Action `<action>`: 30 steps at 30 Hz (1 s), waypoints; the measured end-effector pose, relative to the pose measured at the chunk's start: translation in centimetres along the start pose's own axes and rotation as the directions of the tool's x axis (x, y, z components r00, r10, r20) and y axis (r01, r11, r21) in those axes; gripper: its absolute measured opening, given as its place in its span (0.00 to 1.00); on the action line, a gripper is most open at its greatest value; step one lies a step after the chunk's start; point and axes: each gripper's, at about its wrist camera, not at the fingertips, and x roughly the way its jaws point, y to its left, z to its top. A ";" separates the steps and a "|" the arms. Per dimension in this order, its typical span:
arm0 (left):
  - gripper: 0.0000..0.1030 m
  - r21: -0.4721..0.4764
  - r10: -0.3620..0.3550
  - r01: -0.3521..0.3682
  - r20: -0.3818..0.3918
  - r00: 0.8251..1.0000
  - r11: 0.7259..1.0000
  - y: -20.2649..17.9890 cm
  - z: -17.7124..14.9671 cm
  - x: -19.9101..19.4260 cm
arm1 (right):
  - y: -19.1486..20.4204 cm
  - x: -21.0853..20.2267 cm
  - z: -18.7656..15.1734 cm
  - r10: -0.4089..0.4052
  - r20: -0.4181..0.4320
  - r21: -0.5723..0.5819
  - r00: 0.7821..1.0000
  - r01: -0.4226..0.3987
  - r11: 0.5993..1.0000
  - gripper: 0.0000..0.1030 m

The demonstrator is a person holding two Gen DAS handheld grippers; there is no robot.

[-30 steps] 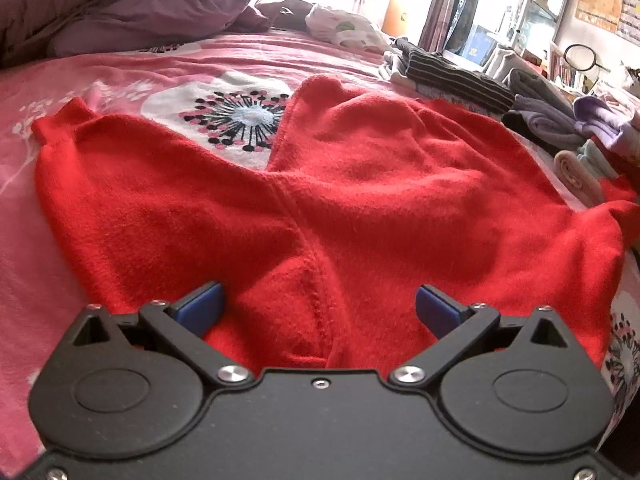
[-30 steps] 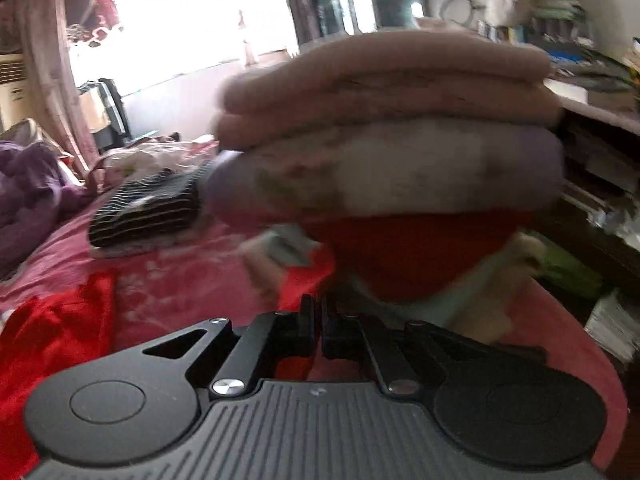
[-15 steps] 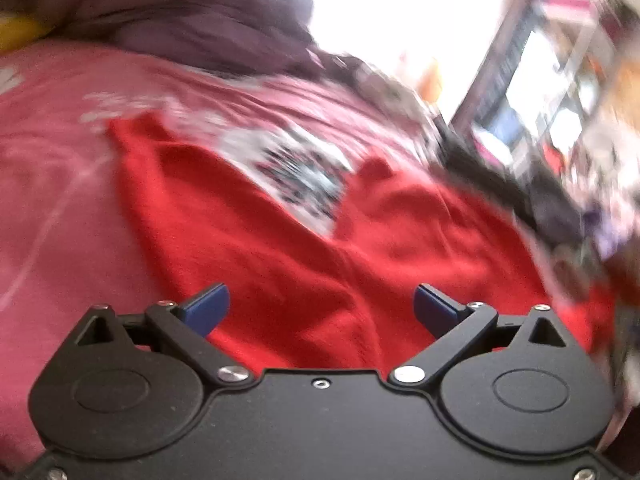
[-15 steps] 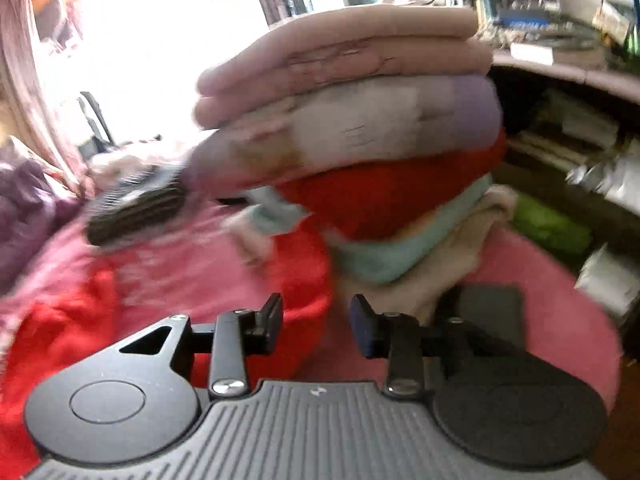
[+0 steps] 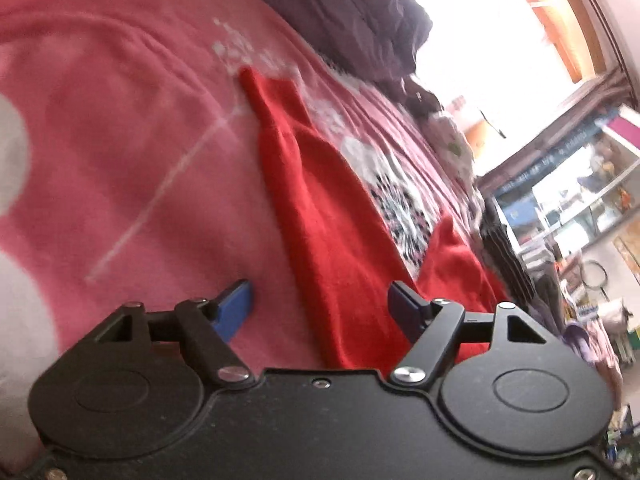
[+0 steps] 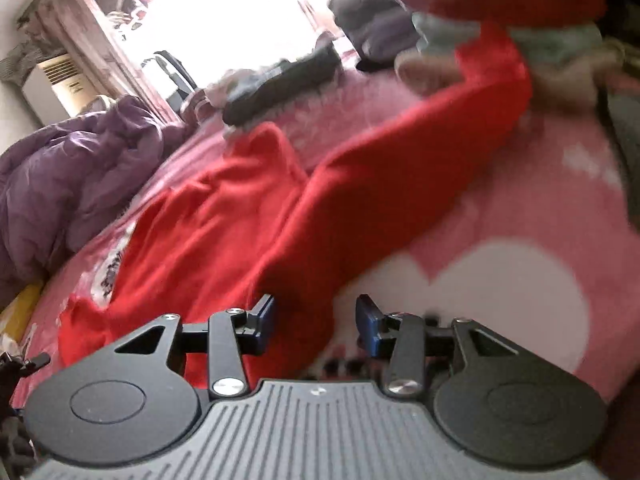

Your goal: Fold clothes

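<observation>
A red fleece garment lies spread on the pink bedspread. In the left wrist view my left gripper hovers over the garment's left edge. Its jaws are closing, the red edge lies between them, and the blue pads stand apart from the cloth. In the right wrist view the same red garment stretches toward the upper right. My right gripper is low over its near right edge, jaws opening, with red cloth under the left pad and none pinched.
A purple duvet is heaped at the far left of the bed. A stack of folded clothes stands at the upper right, with dark folded garments behind. Shelves and a bright window line the far wall.
The left gripper slid left to the garment's edge, rolled, and narrowed. The right gripper opened, swung away from the folded stack and came down over the red garment's right edge.
</observation>
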 end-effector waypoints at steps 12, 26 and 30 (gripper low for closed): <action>0.41 -0.110 -0.128 0.126 -0.011 0.992 0.986 0.7 2.4 3.5 | -0.4 -0.7 -0.6 0.000 0.010 0.016 1.000 0.000 1.000 0.44; 0.15 -0.189 -0.075 0.082 0.045 0.996 0.979 3.2 8.9 7.1 | -0.4 -0.9 0.1 0.000 -0.013 0.018 1.000 0.000 1.000 0.49; 0.01 -0.167 -0.049 0.065 0.096 0.994 0.984 3.6 9.5 5.9 | 0.0 -0.8 0.2 -0.017 -0.020 0.006 1.000 0.017 1.000 0.49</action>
